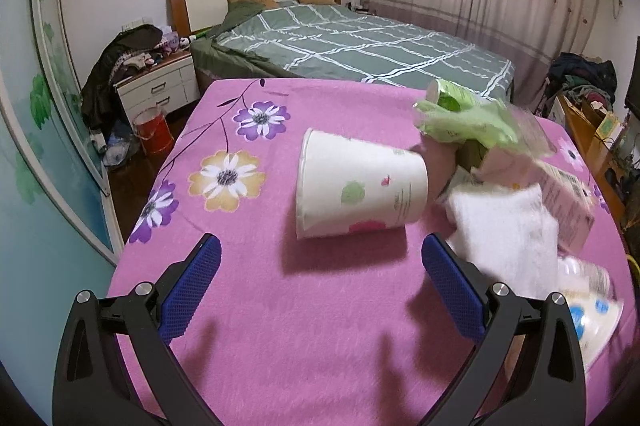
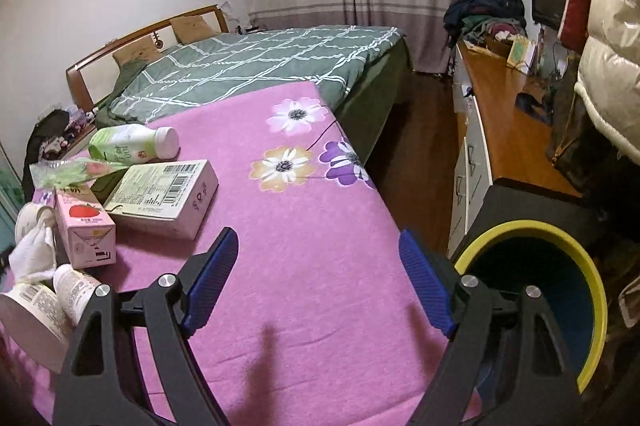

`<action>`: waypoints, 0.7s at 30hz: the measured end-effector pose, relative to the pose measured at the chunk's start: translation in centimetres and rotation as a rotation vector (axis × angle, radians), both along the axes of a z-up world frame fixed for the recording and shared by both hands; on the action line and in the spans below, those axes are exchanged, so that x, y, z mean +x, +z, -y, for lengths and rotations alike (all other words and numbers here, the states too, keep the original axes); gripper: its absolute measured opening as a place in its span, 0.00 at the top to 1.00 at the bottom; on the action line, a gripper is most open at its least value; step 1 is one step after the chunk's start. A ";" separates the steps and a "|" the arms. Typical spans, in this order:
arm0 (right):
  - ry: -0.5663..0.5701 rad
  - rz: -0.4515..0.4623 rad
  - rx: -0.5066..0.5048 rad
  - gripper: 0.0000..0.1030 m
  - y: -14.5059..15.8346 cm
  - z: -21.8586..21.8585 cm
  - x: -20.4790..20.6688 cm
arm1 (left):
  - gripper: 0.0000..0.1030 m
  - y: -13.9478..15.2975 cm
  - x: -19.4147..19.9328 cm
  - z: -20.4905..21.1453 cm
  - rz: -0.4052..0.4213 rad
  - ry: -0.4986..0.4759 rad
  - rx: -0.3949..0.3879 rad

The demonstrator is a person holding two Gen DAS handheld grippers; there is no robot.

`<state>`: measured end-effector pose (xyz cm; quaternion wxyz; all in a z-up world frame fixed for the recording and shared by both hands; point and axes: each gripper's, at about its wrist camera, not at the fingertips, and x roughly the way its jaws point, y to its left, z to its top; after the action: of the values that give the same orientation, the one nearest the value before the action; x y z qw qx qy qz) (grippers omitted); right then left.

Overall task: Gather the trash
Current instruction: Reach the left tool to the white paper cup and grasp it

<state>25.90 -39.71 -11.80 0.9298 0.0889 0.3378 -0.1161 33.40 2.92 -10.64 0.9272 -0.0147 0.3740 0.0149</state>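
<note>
Trash lies on a pink flowered cloth over a table. In the left wrist view a white paper cup lies on its side just beyond my open left gripper, not touching the pads. Right of it are a white crumpled tissue, a pink carton, green wrapping and another cup. In the right wrist view my right gripper stands open and empty over bare cloth. To its left lie a green bottle, a flat box, a strawberry carton and a tissue.
A dark bin with a yellow-green rim stands off the table's right edge, below my right gripper. Beyond the table is a bed with a green checked cover. A wooden desk runs along the right wall. A red bucket sits on the floor at left.
</note>
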 end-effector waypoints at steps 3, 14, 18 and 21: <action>0.007 0.000 -0.009 0.24 -0.1 -0.2 0.0 | 0.04 0.3 1.6 0.3 -0.021 -0.015 -0.022; 0.008 -0.010 -0.009 0.24 -0.4 -0.2 0.2 | 0.04 -0.4 6.4 2.0 -0.087 -0.032 -0.010; 0.012 -0.015 -0.006 0.24 -0.5 -0.2 0.4 | 0.04 -1.2 7.5 1.8 -0.111 -0.027 -0.008; 0.014 -0.016 -0.005 0.24 -0.5 -0.2 0.4 | 0.04 -1.7 7.8 1.7 -0.114 -0.033 -0.007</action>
<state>26.34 -39.50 -12.32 0.9280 0.0834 0.3457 -0.1113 41.19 1.27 -12.34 0.9045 -0.0107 0.4264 -0.0010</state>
